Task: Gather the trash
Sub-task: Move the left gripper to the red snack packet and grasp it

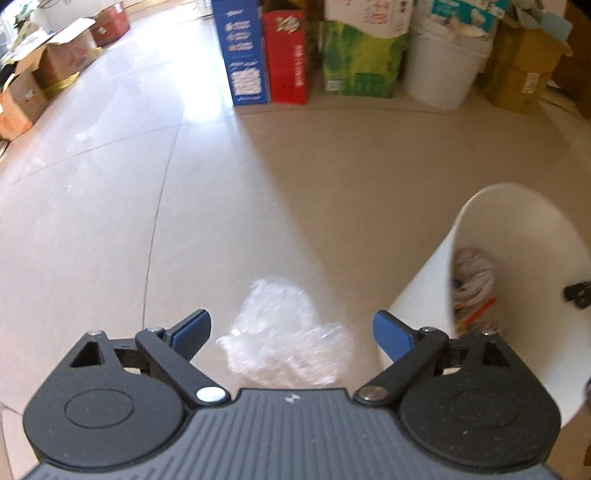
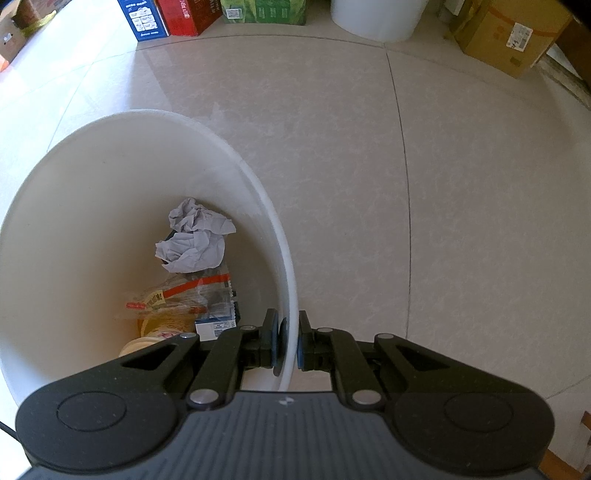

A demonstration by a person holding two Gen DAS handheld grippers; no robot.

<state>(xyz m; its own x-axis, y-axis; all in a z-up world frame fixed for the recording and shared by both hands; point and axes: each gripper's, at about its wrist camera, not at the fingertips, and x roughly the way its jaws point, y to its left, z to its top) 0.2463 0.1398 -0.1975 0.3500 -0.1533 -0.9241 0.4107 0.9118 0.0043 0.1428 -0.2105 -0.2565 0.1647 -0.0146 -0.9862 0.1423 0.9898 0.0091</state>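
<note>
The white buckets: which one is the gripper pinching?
The near white bucket with trash inside: the right gripper is shut on its rim. The other white bucket stands untouched by the boxes.

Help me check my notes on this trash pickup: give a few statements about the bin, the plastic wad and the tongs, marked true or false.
1. The right tongs pinch the white bin's rim. True.
2. The left tongs are shut on the clear plastic wad. False: they stand wide open, the wad lying on the floor between them.
3. The bin is empty. False: crumpled paper and wrappers lie inside.
4. Boxes stand behind. True.
</note>
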